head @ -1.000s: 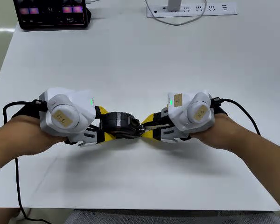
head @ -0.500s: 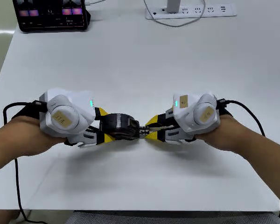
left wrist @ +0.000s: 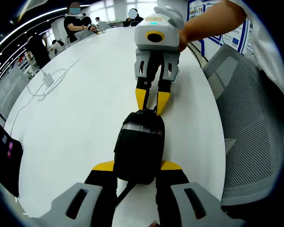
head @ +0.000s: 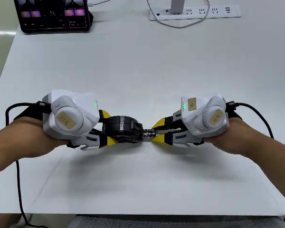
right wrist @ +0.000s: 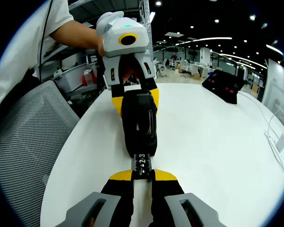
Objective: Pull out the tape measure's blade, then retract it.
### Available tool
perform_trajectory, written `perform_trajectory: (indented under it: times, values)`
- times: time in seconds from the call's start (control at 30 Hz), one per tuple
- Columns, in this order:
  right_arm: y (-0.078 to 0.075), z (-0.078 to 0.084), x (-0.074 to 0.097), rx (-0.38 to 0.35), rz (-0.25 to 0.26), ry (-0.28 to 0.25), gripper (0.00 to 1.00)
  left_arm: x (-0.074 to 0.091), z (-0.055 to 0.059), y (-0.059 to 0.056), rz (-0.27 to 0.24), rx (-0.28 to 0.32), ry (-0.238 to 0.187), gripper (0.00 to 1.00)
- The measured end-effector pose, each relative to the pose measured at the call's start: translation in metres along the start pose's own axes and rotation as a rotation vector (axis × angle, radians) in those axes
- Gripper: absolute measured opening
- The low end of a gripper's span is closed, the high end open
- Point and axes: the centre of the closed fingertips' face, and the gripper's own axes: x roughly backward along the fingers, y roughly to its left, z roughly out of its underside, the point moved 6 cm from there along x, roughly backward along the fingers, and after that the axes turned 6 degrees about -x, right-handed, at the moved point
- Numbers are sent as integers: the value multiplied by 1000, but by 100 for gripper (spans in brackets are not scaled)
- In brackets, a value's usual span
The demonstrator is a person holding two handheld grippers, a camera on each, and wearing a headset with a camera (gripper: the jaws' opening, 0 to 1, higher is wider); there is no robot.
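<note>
1. Near field. Your left tool (head: pixel 106 127) is closed across the sides of the tape measure (head: pixel 122 129). The tape measure lies between the two tools, close to the front edge of the table (head: pixel 147 71). Whether its case rests on the table or hangs just above it cannot be told. This clamp anchors the case, so a pull on the blade should not drag it along.

2. Your right tool (right wrist: pixel 143 176) faces the left one from the opposite side. Its jaws are pinched together on the end of the blade (right wrist: pixel 143 161). Printed numerals show on the short stretch between the tips and the case mouth. The two tools stand in line, which lets the blade leave the slot straight and not bent sideways.

3. Treat the case as the container. Only a short length of blade is out, and the rest is judged to be wound inside. The pull-out step is therefore near its start, and retraction is not yet due. Draw the right tool away level with the slot, because a slanted pull could kink the blade or slip it from the jaws.

4. Far field. At the far edge of the table stand a dark screen device (head: pixel 52 14) on the left and a white power strip (head: pixel 199 9) toward the right, both well apart from the work.
</note>
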Motion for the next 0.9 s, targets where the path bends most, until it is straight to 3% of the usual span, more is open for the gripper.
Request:
perform_trajectory:
  times: [0.9]
  values:
    - [-5,15,24,0,21,29,10,0,0,0,3,11,5,26]
